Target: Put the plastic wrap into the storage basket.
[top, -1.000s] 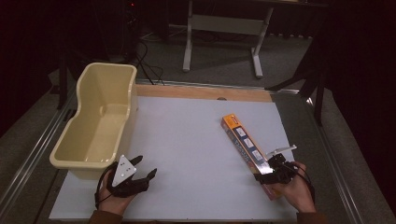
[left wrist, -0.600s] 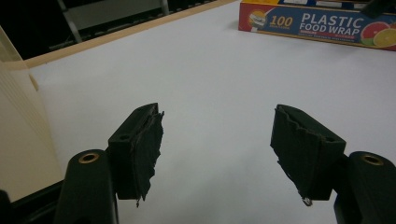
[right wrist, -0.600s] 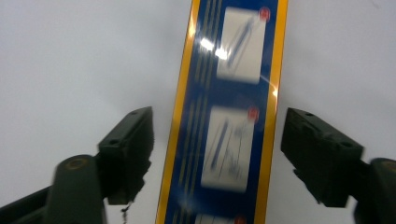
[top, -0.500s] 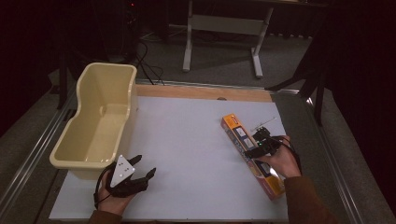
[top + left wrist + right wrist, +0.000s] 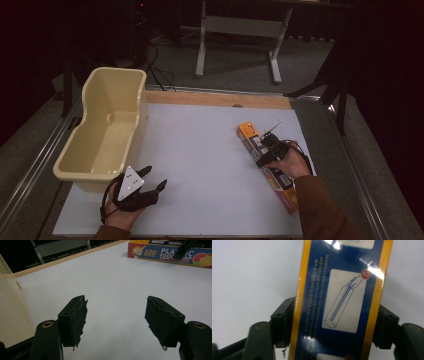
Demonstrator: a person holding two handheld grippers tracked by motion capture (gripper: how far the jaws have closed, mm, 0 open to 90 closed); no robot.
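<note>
The tub (image 5: pixel 102 131) stood at the left edge of the table (image 5: pixel 200 165), its long side running away from the person. Well to the right of the tub, the food wrap box (image 5: pixel 250 136) lay flat on the table, angled, with the right gripper (image 5: pixel 268 151) set across its middle. The left gripper (image 5: pixel 150 187) sat just before the tub's near end, well apart from the box.
</note>
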